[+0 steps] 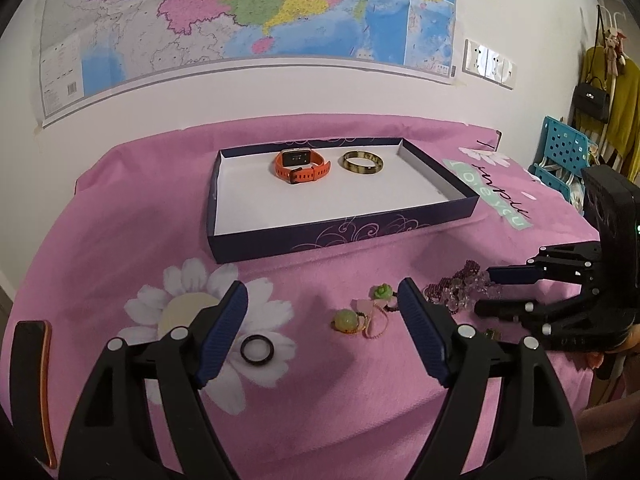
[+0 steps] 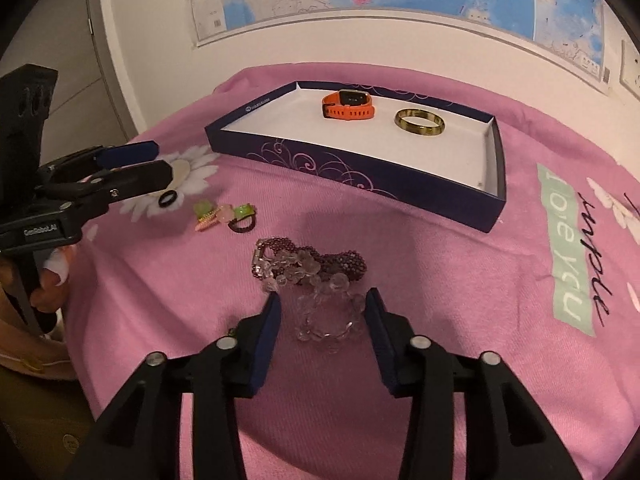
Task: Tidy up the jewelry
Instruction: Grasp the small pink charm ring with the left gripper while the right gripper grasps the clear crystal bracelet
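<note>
A dark blue box lid (image 1: 344, 236) (image 2: 360, 184) with a white inside lies on the pink cloth and holds an orange watch (image 1: 302, 165) (image 2: 349, 104) and a mottled bangle (image 1: 362, 162) (image 2: 420, 121). My left gripper (image 1: 322, 302) (image 2: 160, 164) is open and empty above a black ring (image 1: 258, 349) (image 2: 167, 199) and green-and-pink charms (image 1: 366, 316) (image 2: 224, 216). My right gripper (image 2: 322, 306) (image 1: 486, 290) is open, its fingers on either side of a clear bead bracelet (image 2: 326, 322). A purple bead bracelet (image 2: 316, 262) (image 1: 460, 284) lies just beyond.
A phone with an orange edge (image 1: 30, 384) lies at the cloth's left border. A map covers the wall behind. A blue crate (image 1: 560, 152) and hanging bags stand to the right of the table. The cloth drops off at the near edge.
</note>
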{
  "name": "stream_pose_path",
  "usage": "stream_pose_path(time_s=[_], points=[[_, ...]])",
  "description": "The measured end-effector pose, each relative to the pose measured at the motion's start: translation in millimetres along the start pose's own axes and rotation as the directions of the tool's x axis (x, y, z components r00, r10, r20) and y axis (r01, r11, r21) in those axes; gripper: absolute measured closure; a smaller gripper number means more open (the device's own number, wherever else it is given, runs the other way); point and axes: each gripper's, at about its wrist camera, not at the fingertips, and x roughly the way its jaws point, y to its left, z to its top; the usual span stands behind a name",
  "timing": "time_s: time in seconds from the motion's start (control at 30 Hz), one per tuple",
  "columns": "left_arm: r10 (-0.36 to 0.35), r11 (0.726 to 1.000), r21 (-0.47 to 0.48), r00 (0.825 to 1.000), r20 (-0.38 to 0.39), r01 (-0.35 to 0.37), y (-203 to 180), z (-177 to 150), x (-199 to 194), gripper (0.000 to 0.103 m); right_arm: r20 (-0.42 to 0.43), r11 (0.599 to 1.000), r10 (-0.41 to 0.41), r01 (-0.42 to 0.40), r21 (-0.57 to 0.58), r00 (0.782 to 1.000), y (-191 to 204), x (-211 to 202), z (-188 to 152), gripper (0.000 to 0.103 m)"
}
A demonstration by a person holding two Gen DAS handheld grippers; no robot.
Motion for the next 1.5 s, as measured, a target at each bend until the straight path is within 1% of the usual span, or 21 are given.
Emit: stream_pose_path(time_s=[0.1, 0.13, 0.33, 0.53, 0.73, 0.87, 0.93, 1.0, 1.1, 1.13, 1.23, 1.27, 1.3, 1.37, 1.43, 1.5], points=[[0.002, 1.000, 0.003, 1.000, -0.005, -0.002, 0, -3, -1, 0.027, 0.006, 1.000, 0.009, -0.009, 0.016, 1.000, -4, -2, 0, 0.086], [-0.001, 1.000, 0.004, 1.000, -0.008, 0.001, 0, -4, -1, 0.027, 0.007, 1.000, 0.015, -0.015, 0.021, 1.000, -4, -2, 0, 0.088], [-0.007, 1.000, 0.017, 1.000, -0.015, 0.007, -1, -8, -1, 0.027, 0.034, 0.996, 0.064, -0.066, 0.057, 0.997, -8, -11, 3, 0.090], [-0.018, 0.999, 0.036, 1.000, -0.022, 0.019, -6, -12, -2, 0.027, 0.100, 0.991, 0.106, -0.114, 0.075, 0.989, -8, -31, 10, 0.090], [-0.029, 0.998, 0.051, 0.999, -0.032, 0.031, -10, -15, -1, 0.028, 0.144, 0.989, 0.109, -0.122, 0.086, 0.984, -12, -46, 15, 0.090], [-0.038, 0.997, 0.061, 0.998, -0.040, 0.040, -11, -17, -1, 0.029, 0.143, 0.989, 0.101, -0.116, 0.097, 0.985, -14, -47, 13, 0.090], [-0.055, 0.997, 0.051, 0.997, -0.051, 0.058, -9, -18, -1, 0.031, 0.137, 0.987, 0.101, -0.116, 0.111, 0.985, -18, -45, 10, 0.090], [-0.062, 0.997, 0.047, 0.996, -0.058, 0.065, -8, -18, 0, 0.035, 0.129, 0.985, 0.102, -0.118, 0.123, 0.986, -19, -42, 7, 0.090], [-0.088, 0.994, 0.055, 0.994, -0.071, 0.092, -12, -18, 3, 0.040, 0.123, 0.983, 0.103, -0.120, 0.138, 0.987, -22, -38, 4, 0.090], [-0.104, 0.992, 0.060, 0.991, -0.087, 0.109, -16, -16, 6, 0.043, 0.123, 0.983, 0.103, -0.120, 0.142, 0.987, -23, -37, 3, 0.090], [-0.113, 0.988, 0.089, 0.986, -0.120, 0.124, -27, -14, 14, 0.055, 0.124, 0.980, 0.108, -0.126, 0.152, 0.986, -24, -36, 2, 0.090], [-0.115, 0.987, 0.099, 0.984, -0.136, 0.129, -31, -13, 19, 0.062, 0.125, 0.980, 0.109, -0.127, 0.153, 0.986, -24, -36, 2, 0.090], [-0.117, 0.986, 0.105, 0.982, -0.148, 0.133, -34, -13, 22, 0.063, 0.123, 0.980, 0.112, -0.130, 0.152, 0.986, -24, -35, 2, 0.090], [-0.120, 0.984, 0.108, 0.977, -0.176, 0.141, -38, -13, 31, 0.072, 0.125, 0.979, 0.115, -0.134, 0.154, 0.985, -24, -35, 1, 0.090], [-0.123, 0.983, 0.108, 0.973, -0.197, 0.146, -40, -12, 37, 0.077, 0.126, 0.977, 0.119, -0.138, 0.160, 0.985, -25, -34, 1, 0.090], [-0.120, 0.984, 0.105, 0.971, -0.206, 0.144, -40, -12, 41, 0.084, 0.127, 0.976, 0.121, -0.141, 0.165, 0.984, -26, -34, 0, 0.090]])
